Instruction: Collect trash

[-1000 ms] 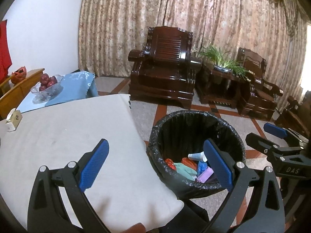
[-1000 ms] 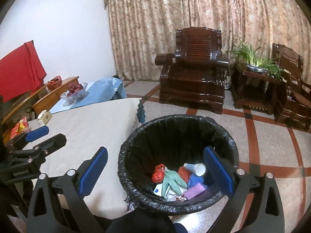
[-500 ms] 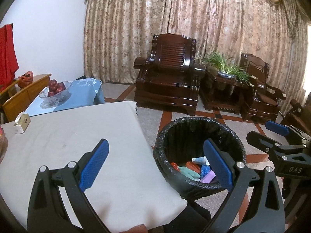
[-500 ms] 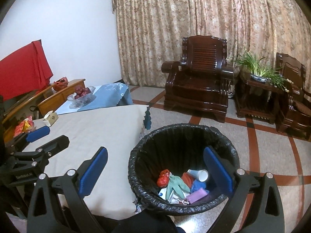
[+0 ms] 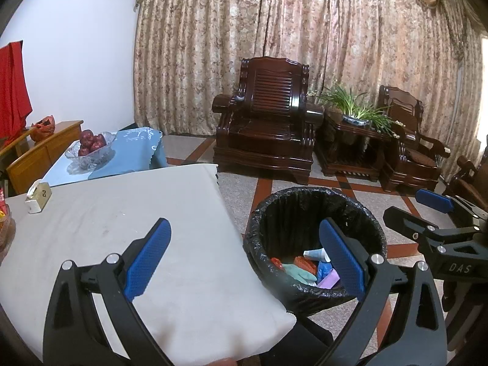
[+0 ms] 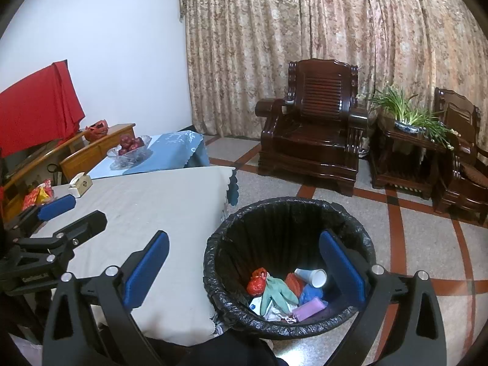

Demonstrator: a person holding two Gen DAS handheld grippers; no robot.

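A black-lined trash bin (image 5: 314,213) (image 6: 274,213) stands on the floor beside the white-clothed table (image 5: 106,213) (image 6: 146,201). In it lie a green glove (image 6: 276,291), a white paper cup (image 6: 311,276), a red wrapper (image 6: 257,282) and a purple packet (image 6: 308,308). My left gripper (image 5: 244,259) is open and empty, held over the table's corner and the bin's left rim. My right gripper (image 6: 242,267) is open and empty above the bin. Each gripper shows in the other's view, the right one (image 5: 433,210) and the left one (image 6: 58,213).
A tissue box (image 5: 38,196) (image 6: 80,184) sits at the table's far edge. A glass bowl of red fruit (image 5: 91,146) stands on a blue-clothed table. Dark wooden armchairs (image 5: 268,122) and a potted plant (image 5: 353,109) stand by the curtains. Snack packets (image 6: 38,195) lie at left.
Both grippers have pulled back and up from the bin, so it looks smaller and farther. Both stayed open and empty.
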